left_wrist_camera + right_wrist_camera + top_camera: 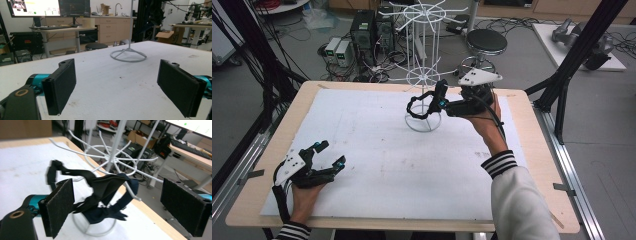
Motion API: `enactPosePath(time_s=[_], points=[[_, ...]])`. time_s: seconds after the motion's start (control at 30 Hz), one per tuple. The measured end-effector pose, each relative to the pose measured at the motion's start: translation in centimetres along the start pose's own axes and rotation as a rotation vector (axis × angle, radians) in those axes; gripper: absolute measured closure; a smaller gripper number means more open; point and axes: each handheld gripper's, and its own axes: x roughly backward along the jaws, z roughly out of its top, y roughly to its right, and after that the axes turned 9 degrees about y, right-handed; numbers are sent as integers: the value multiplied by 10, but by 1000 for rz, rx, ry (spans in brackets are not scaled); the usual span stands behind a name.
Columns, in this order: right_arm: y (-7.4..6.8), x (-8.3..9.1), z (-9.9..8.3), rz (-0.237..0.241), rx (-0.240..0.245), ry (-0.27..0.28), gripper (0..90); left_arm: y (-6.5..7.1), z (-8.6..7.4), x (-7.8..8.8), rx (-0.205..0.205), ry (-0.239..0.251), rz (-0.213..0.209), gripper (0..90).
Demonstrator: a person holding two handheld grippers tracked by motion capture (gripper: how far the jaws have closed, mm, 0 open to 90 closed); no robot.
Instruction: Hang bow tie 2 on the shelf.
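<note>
Grey floor, black stool (486, 42), computer towers (371, 31), wooden cabinets (113, 30), wall monitors (33, 7)

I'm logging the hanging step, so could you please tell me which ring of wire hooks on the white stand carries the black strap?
The lower ring of hooks on the white wire stand carries the black fabric strap; the upper ring of hooks holds nothing.

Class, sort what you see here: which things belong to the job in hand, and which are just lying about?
Belongs to the job:
- black fabric strap draped on a hook
- white wire hook stand
- right claw, open beside the strap

Just lying about:
- left claw, open, resting on the white table sheet
- black round stool
- computer towers on the floor
</note>
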Motion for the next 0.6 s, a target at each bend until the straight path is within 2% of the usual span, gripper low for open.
enactPosePath(time_s=[0.1, 0.17, 0.33, 0.6], points=[[-3, 13, -3, 8, -31, 37, 102, 0, 0, 0, -2, -1, -1, 159], [-3, 22, -8, 17, -72, 71, 102, 0, 0, 0, -3, -2, 0, 160], [-5, 42, -22, 13, -129, 109, 102, 0, 0, 0, -2, -3, 3, 160], [-12, 77, -52, 11, -190, 183, 101, 0, 0, 0, -4, -3, 4, 160]])
